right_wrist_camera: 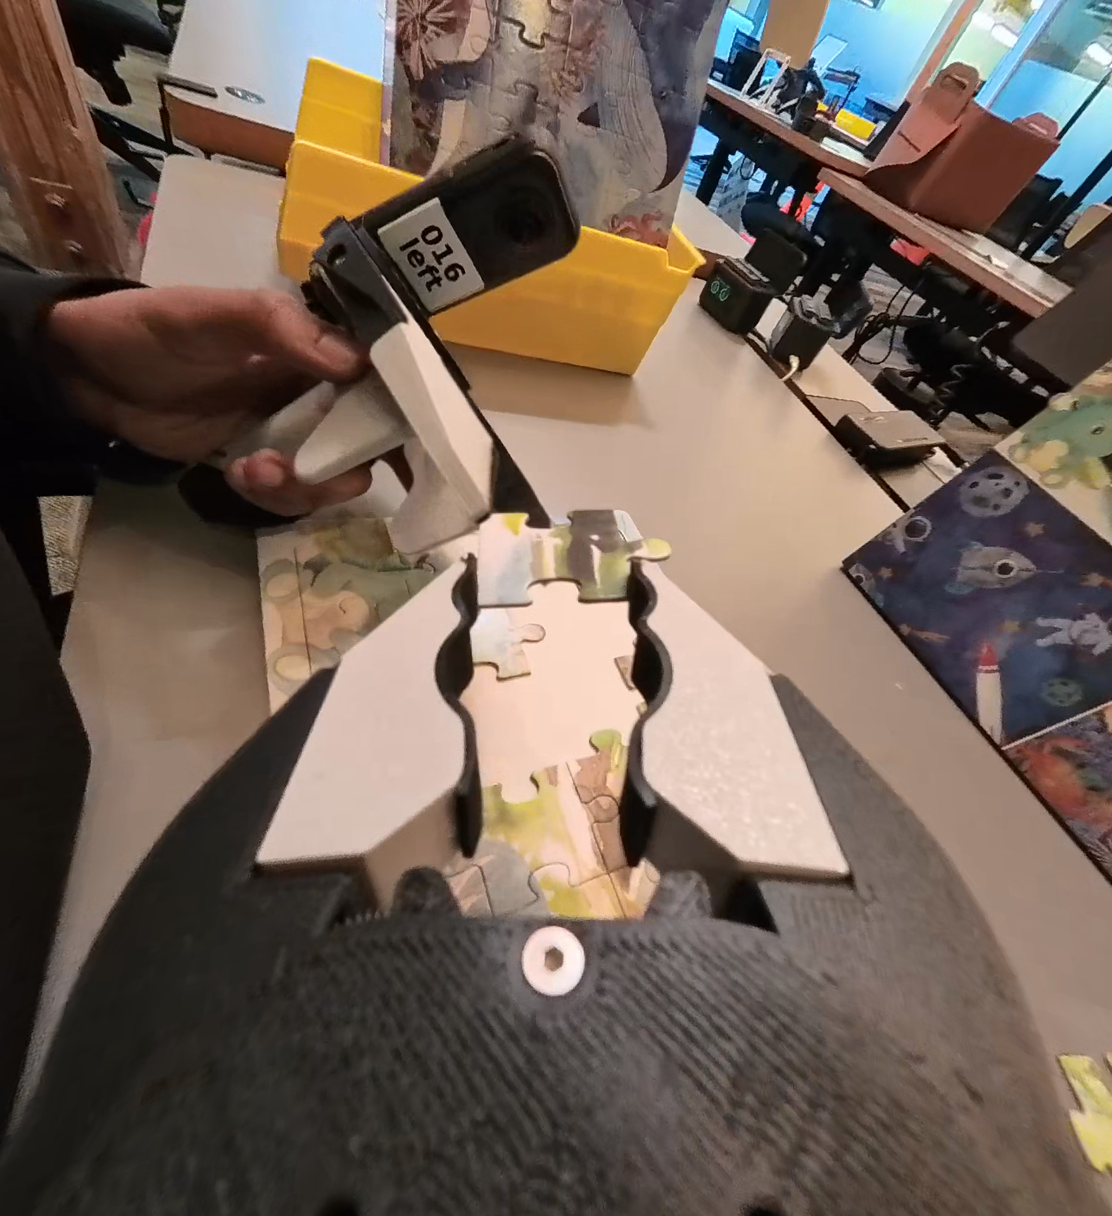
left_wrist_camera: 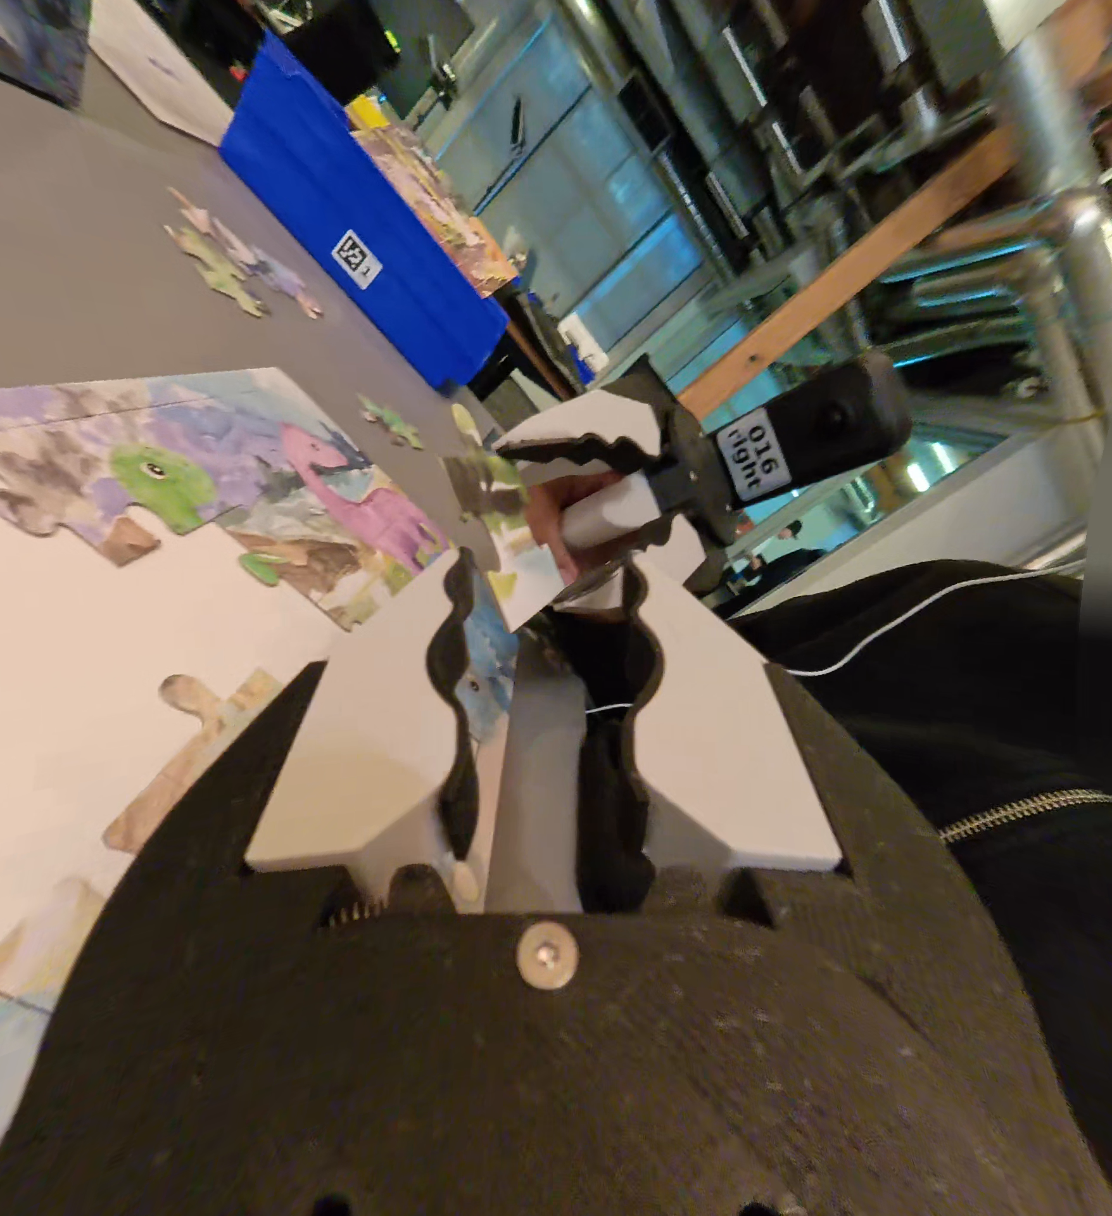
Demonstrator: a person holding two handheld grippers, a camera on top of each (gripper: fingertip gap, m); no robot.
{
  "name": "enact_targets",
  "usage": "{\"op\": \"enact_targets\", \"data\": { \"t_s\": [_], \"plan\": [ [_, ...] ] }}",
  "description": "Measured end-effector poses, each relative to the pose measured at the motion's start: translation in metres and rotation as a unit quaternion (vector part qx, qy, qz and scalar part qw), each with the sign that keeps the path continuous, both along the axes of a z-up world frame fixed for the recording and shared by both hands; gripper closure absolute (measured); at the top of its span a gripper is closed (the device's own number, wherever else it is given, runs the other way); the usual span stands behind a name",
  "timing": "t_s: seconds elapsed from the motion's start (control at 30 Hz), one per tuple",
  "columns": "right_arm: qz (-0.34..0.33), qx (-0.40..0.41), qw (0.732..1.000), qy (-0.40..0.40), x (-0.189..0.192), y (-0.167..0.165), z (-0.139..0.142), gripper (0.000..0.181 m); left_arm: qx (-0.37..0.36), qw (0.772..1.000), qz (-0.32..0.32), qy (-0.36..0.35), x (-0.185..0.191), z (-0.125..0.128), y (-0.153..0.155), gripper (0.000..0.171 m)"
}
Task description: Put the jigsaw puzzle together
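- Puzzle board point(left_wrist_camera: 79, 632) lies flat on a grey table point(left_wrist_camera: 47, 276), partly filled with dinosaur pieces.
- Workshop room: wooden post point(right_wrist_camera: 27, 131), more desks behind.
- Blue bin point(left_wrist_camera: 356, 237) and yellow bin point(right_wrist_camera: 560, 309) stand on the table; finished puzzles point(right_wrist_camera: 1014, 592) lie to one side.
- Loose pieces point(left_wrist_camera: 237, 263) sit near the blue bin.
- Right gripper point(right_wrist_camera: 550, 579) has its jaws parted, a green piece point(right_wrist_camera: 573, 553) at its tips; I cannot tell if it grips.
- Left gripper point(left_wrist_camera: 547, 572) gapes, beside that piece.
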State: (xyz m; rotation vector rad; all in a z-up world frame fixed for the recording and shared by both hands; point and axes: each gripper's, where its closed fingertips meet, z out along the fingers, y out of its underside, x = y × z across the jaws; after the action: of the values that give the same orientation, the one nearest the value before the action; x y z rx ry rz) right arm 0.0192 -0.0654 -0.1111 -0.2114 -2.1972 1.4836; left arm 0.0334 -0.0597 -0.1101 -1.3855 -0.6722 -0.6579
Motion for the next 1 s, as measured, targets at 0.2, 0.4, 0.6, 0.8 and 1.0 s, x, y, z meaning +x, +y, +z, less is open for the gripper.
{"op": "enact_targets", "data": {
  "t_s": [0.2, 0.4, 0.6, 0.8, 1.0],
  "plan": [
    [-0.003, 0.0, 1.0, -0.011, 0.002, 0.001, -0.003, 0.137, 0.015, 1.0, 0.018, -0.004, -0.006, 0.005, -0.005, 0.164],
    [-0.008, 0.001, 1.0, -0.013, 0.004, 0.0, -0.005, 0.142, 0.002, 0.999, 0.038, -0.002, -0.014, 0.002, -0.009, 0.169],
    [0.034, 0.031, 0.998, -0.035, 0.021, -0.006, -0.017, 0.146, -0.021, 0.998, 0.053, 0.014, -0.019, -0.001, -0.017, 0.171],
    [0.034, -0.068, 0.996, -0.037, 0.017, 0.002, 0.02, 0.139, -0.078, 0.995, 0.045, 0.039, -0.018, -0.014, -0.014, 0.171],
    [0.037, 0.005, 0.996, -0.086, 0.016, 0.002, -0.019, 0.132, -0.09, 0.994, 0.043, 0.049, -0.016, -0.016, -0.01, 0.171]
  ]
}}
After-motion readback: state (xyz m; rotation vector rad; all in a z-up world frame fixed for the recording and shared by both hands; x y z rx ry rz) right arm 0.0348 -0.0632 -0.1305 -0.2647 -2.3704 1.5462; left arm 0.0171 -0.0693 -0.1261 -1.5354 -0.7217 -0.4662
